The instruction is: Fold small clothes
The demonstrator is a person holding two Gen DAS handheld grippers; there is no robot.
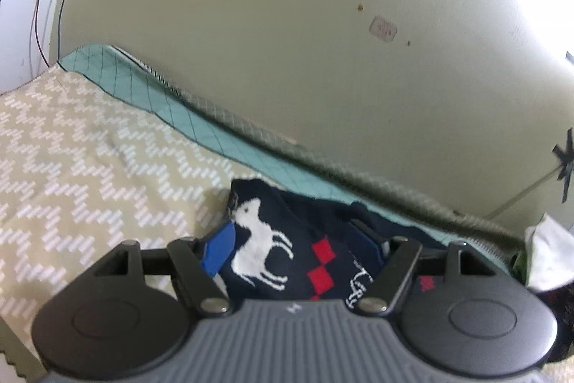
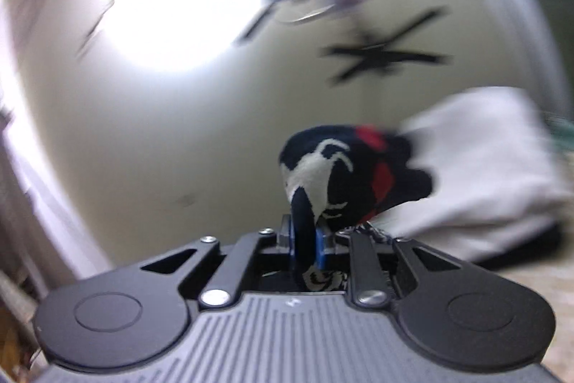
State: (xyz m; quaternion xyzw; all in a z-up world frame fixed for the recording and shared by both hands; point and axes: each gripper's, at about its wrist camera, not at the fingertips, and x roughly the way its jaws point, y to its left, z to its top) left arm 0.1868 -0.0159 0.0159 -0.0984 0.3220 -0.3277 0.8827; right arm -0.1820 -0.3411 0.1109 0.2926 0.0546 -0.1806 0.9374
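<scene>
A navy knit garment (image 1: 287, 246) patterned with a white animal and red diamonds lies between the spread fingers of the left tool (image 1: 292, 248), its blue pads (image 1: 219, 250) on either side of the fabric, above a zigzag-patterned bedspread (image 1: 71, 160) edged by a teal quilted cover (image 1: 172, 103). In the blurred right wrist view, the right tool (image 2: 307, 244) pinches a fold of the same dark garment (image 2: 344, 174) between its pressed-together pads, with a white cloth (image 2: 484, 167) behind it.
</scene>
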